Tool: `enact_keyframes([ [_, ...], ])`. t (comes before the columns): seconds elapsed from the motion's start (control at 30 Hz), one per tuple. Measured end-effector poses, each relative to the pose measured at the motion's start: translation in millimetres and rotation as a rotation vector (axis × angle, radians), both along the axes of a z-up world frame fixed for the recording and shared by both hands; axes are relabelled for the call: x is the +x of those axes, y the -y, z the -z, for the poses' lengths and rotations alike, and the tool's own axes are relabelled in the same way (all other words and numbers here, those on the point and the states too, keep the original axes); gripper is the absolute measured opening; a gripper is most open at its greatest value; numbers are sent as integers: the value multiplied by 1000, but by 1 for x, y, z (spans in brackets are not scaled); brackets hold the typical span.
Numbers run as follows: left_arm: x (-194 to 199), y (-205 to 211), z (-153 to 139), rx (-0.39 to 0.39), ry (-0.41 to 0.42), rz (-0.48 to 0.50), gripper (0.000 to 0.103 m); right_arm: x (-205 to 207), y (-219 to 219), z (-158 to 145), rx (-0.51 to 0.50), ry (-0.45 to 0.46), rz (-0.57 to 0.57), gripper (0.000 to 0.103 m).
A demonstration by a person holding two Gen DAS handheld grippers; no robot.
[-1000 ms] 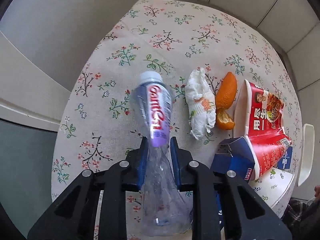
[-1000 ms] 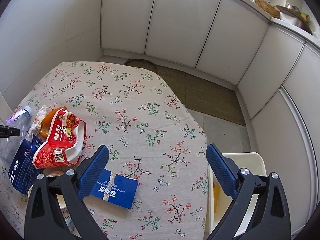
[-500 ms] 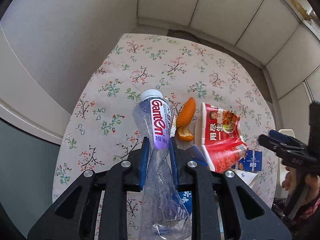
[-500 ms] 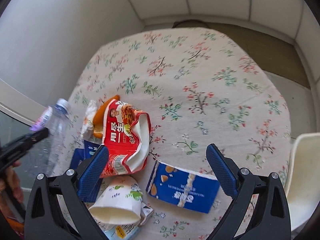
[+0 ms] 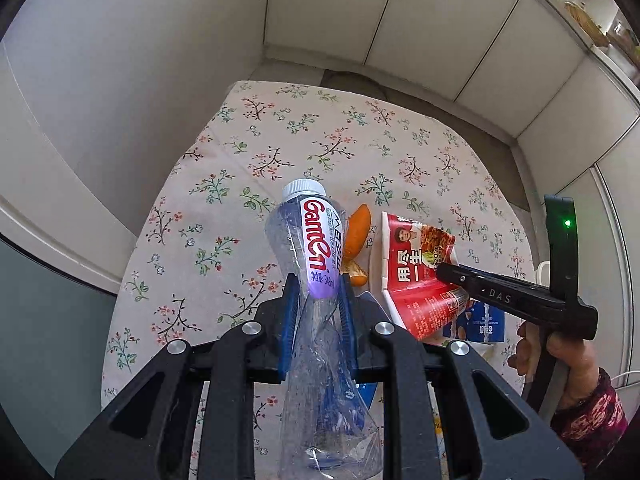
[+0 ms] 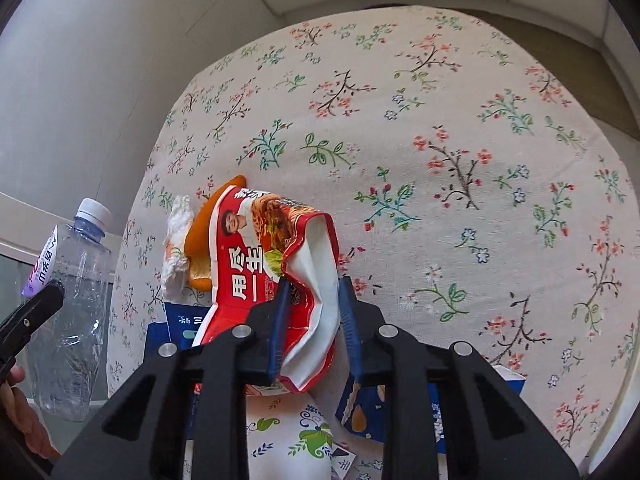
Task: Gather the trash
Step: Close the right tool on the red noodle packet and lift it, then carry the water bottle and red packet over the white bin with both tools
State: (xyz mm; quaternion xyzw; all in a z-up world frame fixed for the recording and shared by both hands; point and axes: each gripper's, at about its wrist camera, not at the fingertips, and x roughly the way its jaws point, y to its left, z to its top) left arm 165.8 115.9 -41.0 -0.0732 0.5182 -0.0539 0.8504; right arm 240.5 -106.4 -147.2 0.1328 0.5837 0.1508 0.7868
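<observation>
My left gripper [image 5: 316,284] is shut on a crushed clear plastic bottle [image 5: 316,248] with a purple and red label, held above the floral table [image 5: 240,152]. The bottle also shows in the right wrist view [image 6: 72,280]. My right gripper [image 6: 312,292] has closed around the torn rim of a red instant noodle cup [image 6: 264,264]; its blue pads press the cup's crumpled edge. The cup also shows in the left wrist view [image 5: 416,268], with the right gripper's finger over it. Orange peel [image 6: 200,228] and a crumpled tissue [image 6: 176,240] lie left of the cup.
A blue carton [image 6: 172,328] lies under the cup's left side. A blue snack box [image 6: 368,408] and a white floral paper cup [image 6: 292,432] lie near the table's front. White cabinets [image 5: 400,32] stand beyond the table.
My right gripper has dropped to the noodle cup and closed its jaws on the rim. My left gripper has lifted the bottle higher and further from the table.
</observation>
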Motion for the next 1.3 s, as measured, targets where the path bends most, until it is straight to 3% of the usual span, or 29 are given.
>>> enact_keyframes([
  [0.27, -5, -6, -11, -19, 30, -19, 20, -18, 9, -33, -13, 121, 19, 24],
  [0.83, -14, 17, -44, -72, 113, 14, 20, -60, 41, -95, -39, 257, 39, 24],
  [1.3, -16, 71, -66, -118, 171, 90, 20, -96, 118, -139, -67, 357, 180, 24],
])
